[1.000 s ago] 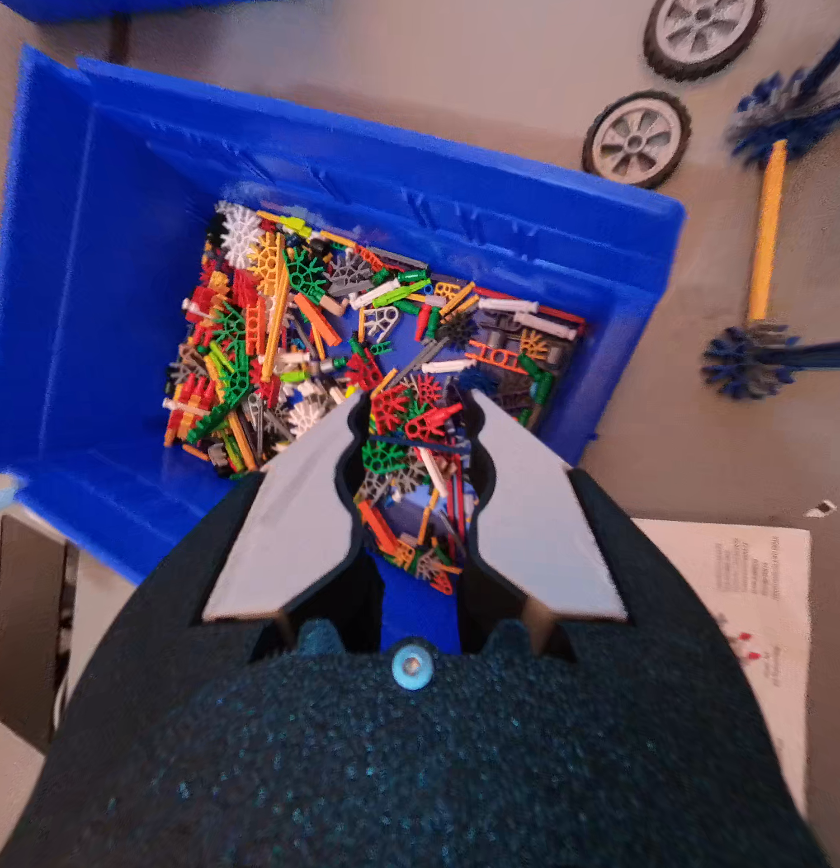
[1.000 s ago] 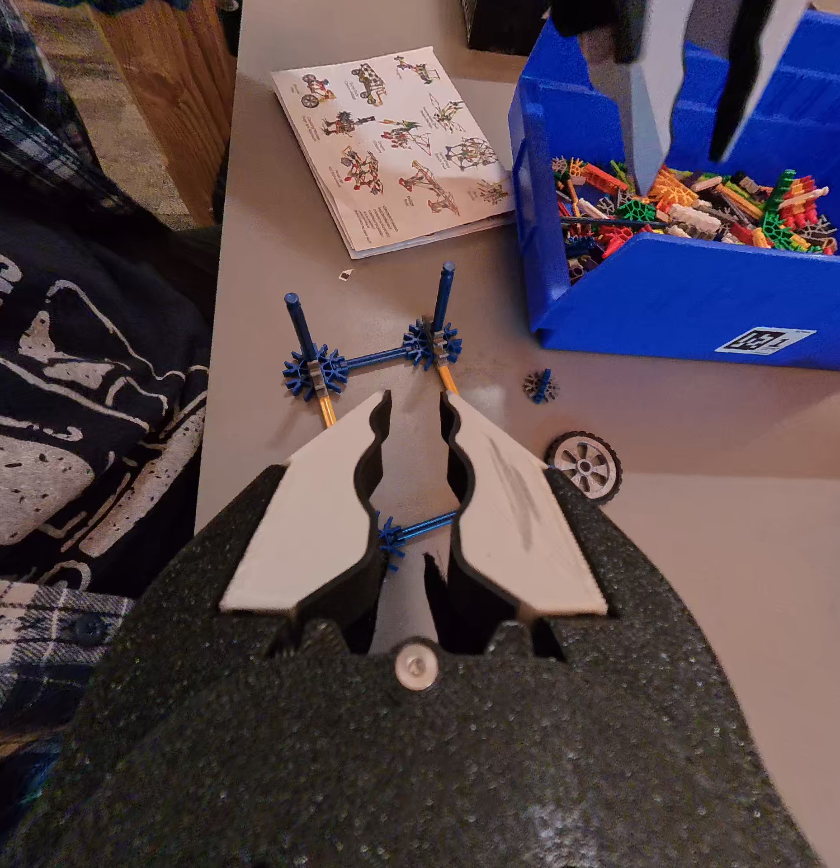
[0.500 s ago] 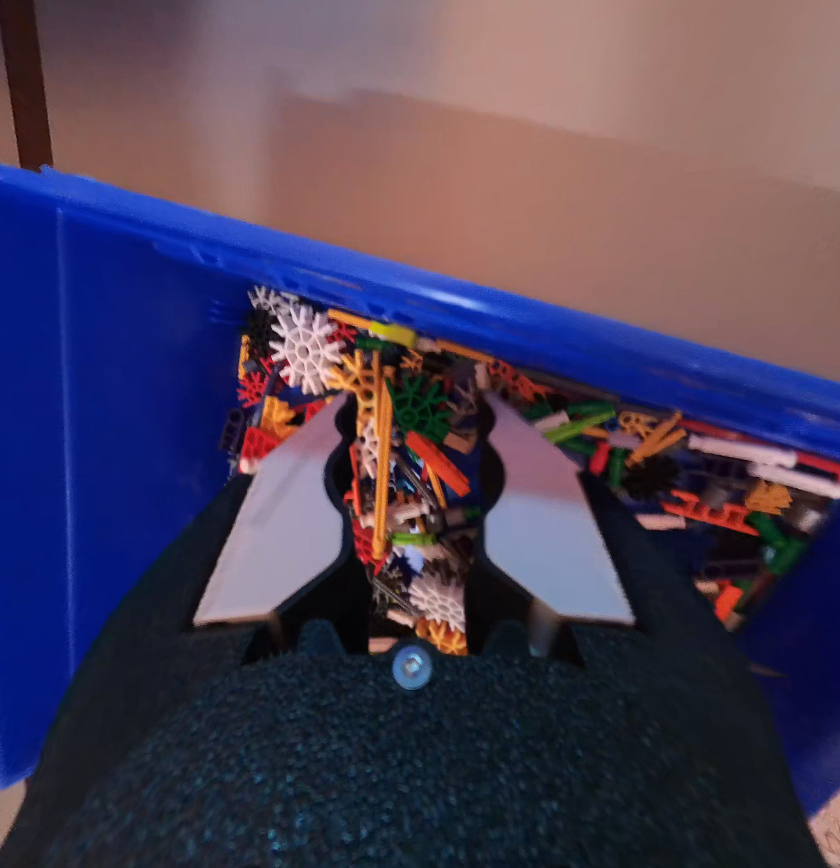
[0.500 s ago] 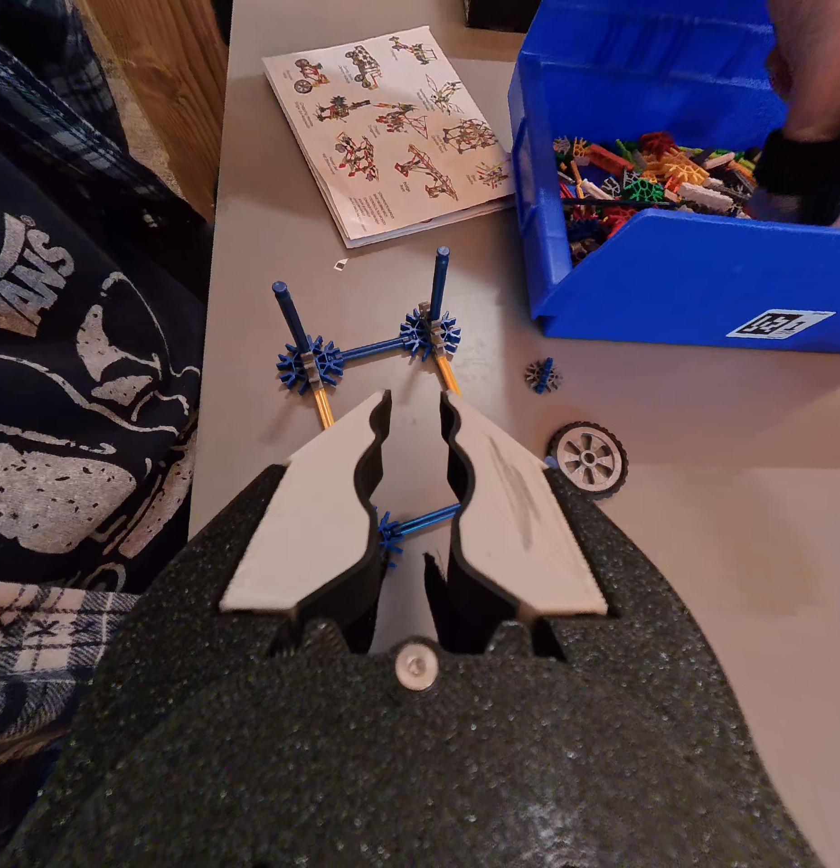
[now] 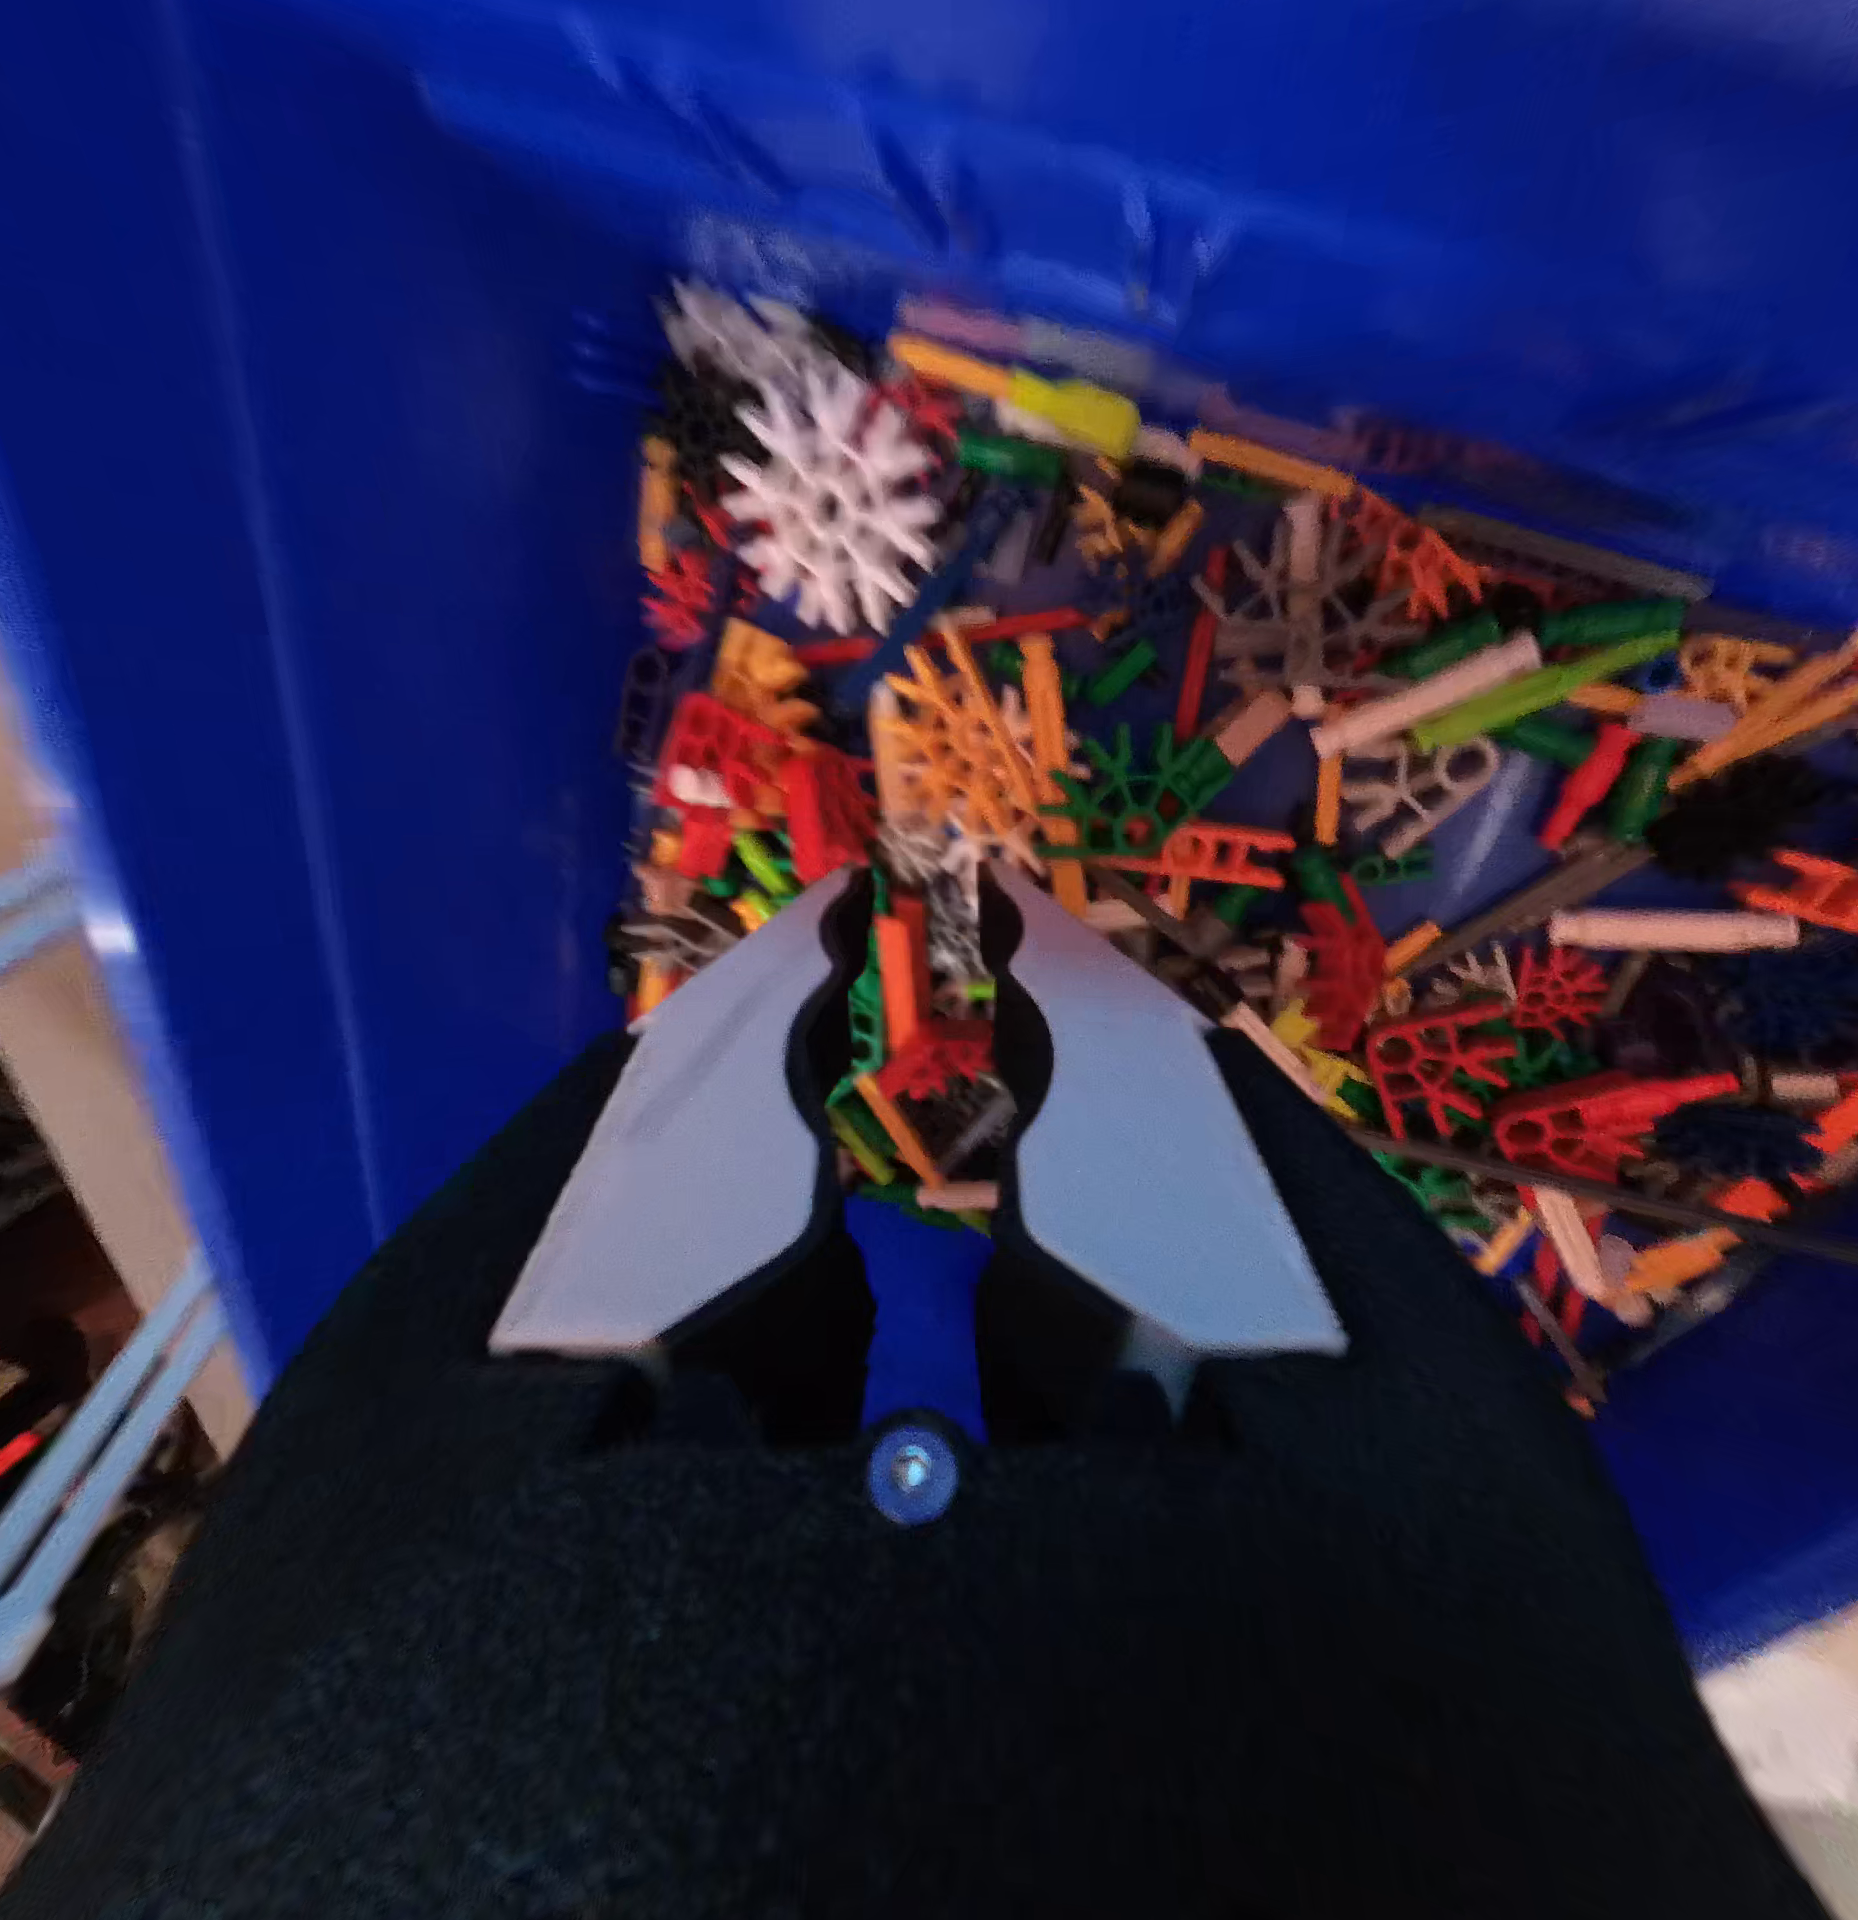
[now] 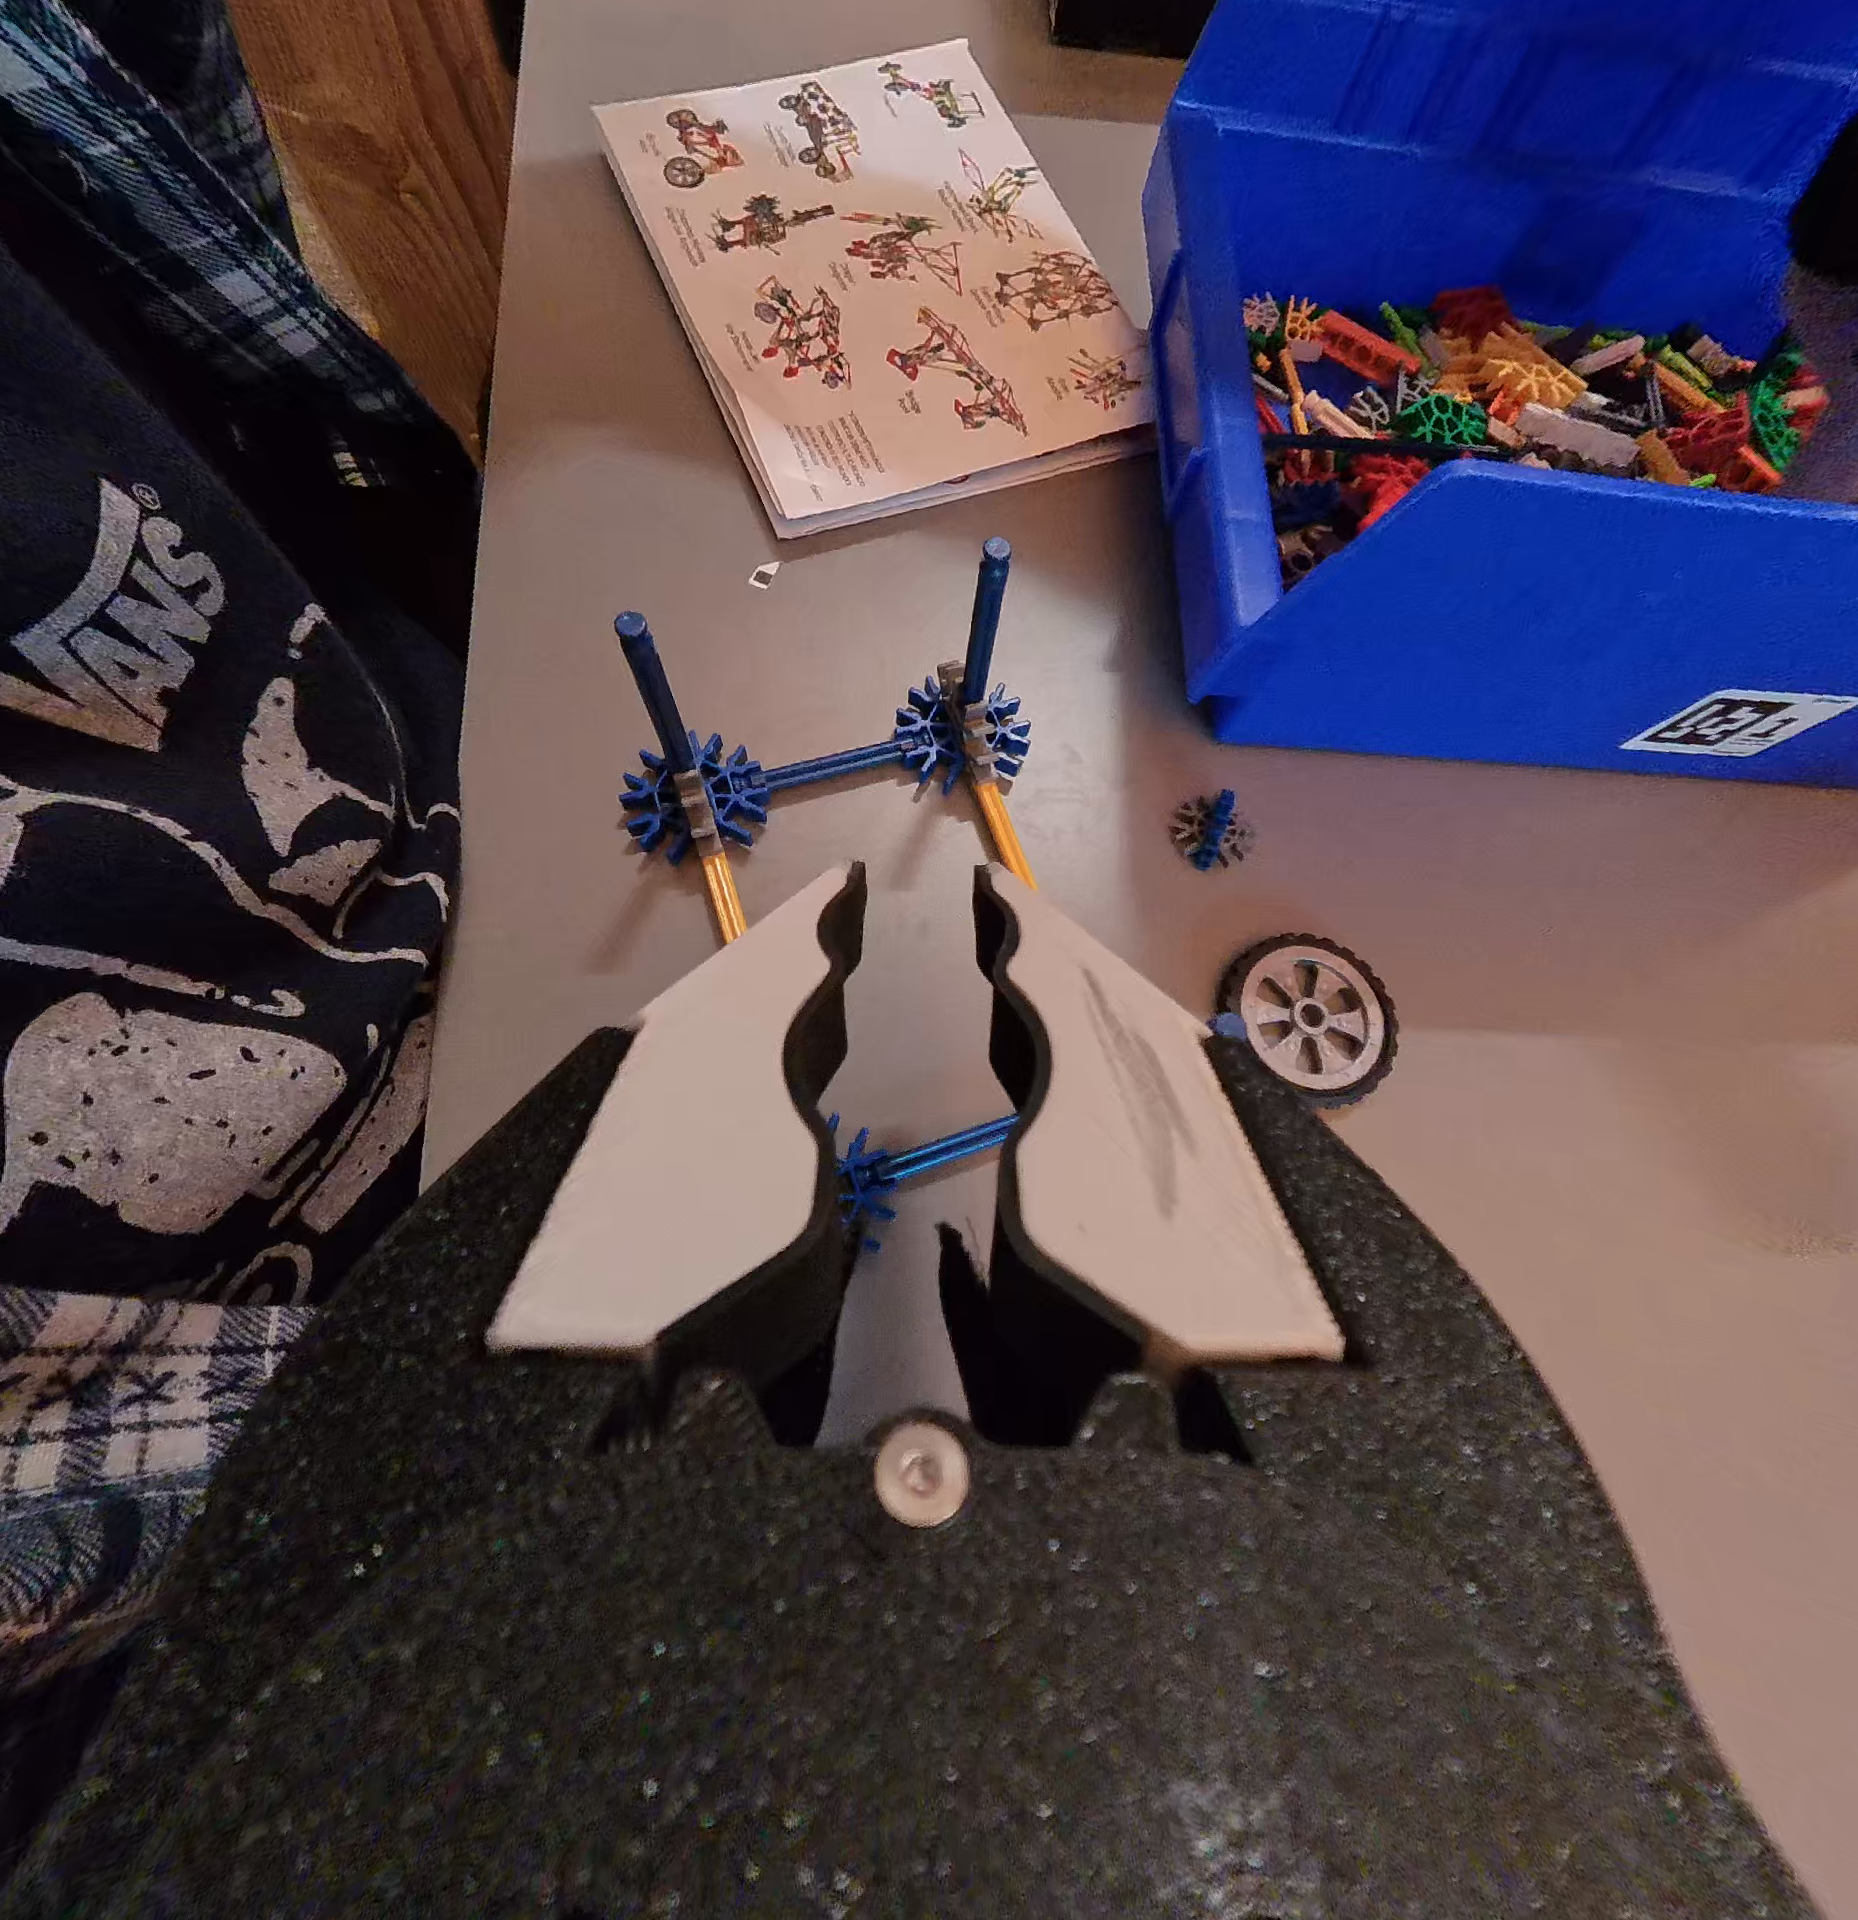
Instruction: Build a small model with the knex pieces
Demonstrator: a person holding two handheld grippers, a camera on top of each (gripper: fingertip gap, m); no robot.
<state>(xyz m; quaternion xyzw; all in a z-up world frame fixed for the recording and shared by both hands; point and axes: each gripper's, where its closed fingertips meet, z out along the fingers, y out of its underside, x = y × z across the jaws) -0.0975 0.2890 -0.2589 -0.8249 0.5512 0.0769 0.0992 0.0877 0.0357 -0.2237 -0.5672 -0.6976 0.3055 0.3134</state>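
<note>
My left gripper (image 5: 922, 883) is down inside a blue bin (image 5: 385, 623), its tips in a heap of small coloured rods and connectors (image 5: 1268, 831). Its jaws stand narrowly apart with an orange rod (image 5: 901, 951) and a speckled piece between them; blur hides whether they clamp anything. A white snowflake connector (image 5: 831, 509) lies just beyond. My right gripper (image 6: 920, 883) hangs over a blue-and-yellow rod frame (image 6: 831, 764) on the grey table, jaws slightly apart and empty at the tips. The frame's near blue rod (image 6: 940, 1143) crosses under the fingers.
An open instruction booklet (image 6: 883, 281) lies at the back. The blue bin (image 6: 1527, 623) stands at the right. A small loose connector (image 6: 1209, 829) and a grey wheel (image 6: 1309, 1023) lie beside the frame. A person's dark printed shirt (image 6: 177, 831) fills the left edge. There is about 30 centimetres between the tips of the two grippers. The left tips stand about 6 centimetres off the white snowflake connector (image 5: 831, 509).
My left gripper dropped from above the bin down into the heap and its jaws narrowed. My right gripper stayed over the frame with the same gap.
</note>
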